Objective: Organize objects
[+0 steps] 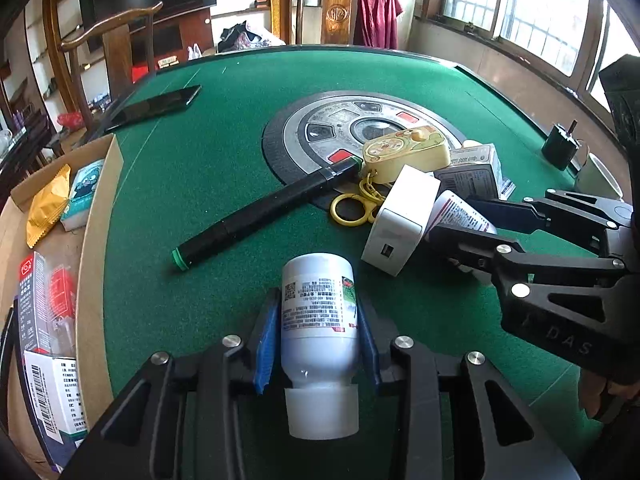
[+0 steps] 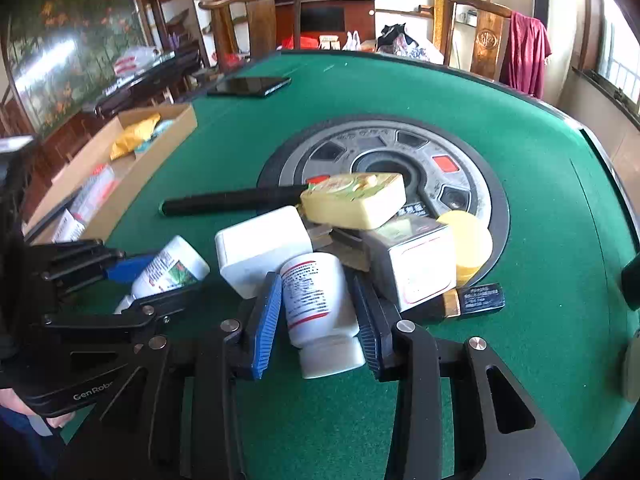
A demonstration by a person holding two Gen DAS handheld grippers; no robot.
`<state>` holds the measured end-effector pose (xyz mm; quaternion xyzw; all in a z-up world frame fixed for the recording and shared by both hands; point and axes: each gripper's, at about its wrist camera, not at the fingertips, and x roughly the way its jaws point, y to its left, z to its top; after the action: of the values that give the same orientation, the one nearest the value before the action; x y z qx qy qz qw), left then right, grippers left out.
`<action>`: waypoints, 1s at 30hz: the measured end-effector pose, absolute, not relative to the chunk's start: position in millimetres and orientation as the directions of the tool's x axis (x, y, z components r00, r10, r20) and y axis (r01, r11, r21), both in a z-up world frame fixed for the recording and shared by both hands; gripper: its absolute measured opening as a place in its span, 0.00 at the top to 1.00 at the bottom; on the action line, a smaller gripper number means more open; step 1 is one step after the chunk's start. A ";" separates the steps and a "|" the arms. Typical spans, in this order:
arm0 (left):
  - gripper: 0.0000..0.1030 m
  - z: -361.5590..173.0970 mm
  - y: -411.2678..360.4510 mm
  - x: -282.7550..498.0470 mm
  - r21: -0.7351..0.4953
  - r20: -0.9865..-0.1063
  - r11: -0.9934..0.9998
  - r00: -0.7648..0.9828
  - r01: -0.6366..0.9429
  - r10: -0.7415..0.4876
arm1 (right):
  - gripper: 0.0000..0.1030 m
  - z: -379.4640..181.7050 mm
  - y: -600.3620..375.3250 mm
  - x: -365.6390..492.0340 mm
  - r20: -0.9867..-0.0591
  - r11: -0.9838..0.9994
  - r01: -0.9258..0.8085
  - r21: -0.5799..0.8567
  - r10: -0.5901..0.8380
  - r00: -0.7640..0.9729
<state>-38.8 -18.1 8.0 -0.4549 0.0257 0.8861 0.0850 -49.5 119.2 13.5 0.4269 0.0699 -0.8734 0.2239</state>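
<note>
In the left wrist view my left gripper point(image 1: 318, 322) is shut on a white bottle with a green-printed label point(image 1: 318, 304), cap towards the camera, blue pads point(image 1: 267, 340) pressed on both sides. My right gripper point(image 2: 318, 320) is shut on a white bottle with a red-edged label point(image 2: 314, 300), at the near edge of a pile. The pile holds a white charger point(image 2: 260, 248), a yellow case point(image 2: 356, 200), a small printed box point(image 2: 416, 264) and a yellow puck point(image 2: 470, 246). A black marker point(image 1: 264, 212) lies left of the pile. The two grippers sit side by side.
An open cardboard box point(image 1: 100, 216) at the table's left edge holds a yellow packet point(image 1: 46, 204) and several cartons. A black phone point(image 1: 156, 106) lies far left on the green felt point(image 1: 200, 160). The round control panel point(image 2: 472, 184) is at the table's middle. Wooden chairs stand behind.
</note>
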 end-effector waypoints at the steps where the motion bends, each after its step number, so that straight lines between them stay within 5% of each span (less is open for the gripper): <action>1: 0.66 7.8 -17.7 -38.5 -0.027 -0.809 -0.984 -0.574 -0.177 0.125 | 0.65 12.8 117.8 -48.0 -0.779 -0.893 0.448 0.052 -0.317 -0.541; 11: 0.67 10.7 -26.5 -39.7 -0.094 -0.802 -0.979 -0.569 -0.179 0.181 | 0.66 11.6 121.1 -36.5 -0.783 -0.913 0.406 0.041 -0.282 -0.555; 30: 0.67 32.3 -23.0 -25.5 -0.087 -0.733 -0.978 -0.652 -0.192 0.193 | 0.66 49.4 158.7 -31.4 -0.626 -0.915 0.308 0.259 -0.402 -0.668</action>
<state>-25.5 -23.0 32.3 -0.4035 -0.0009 0.9088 0.1058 -31.4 158.7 49.4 0.3578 -0.0655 -0.9109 0.1950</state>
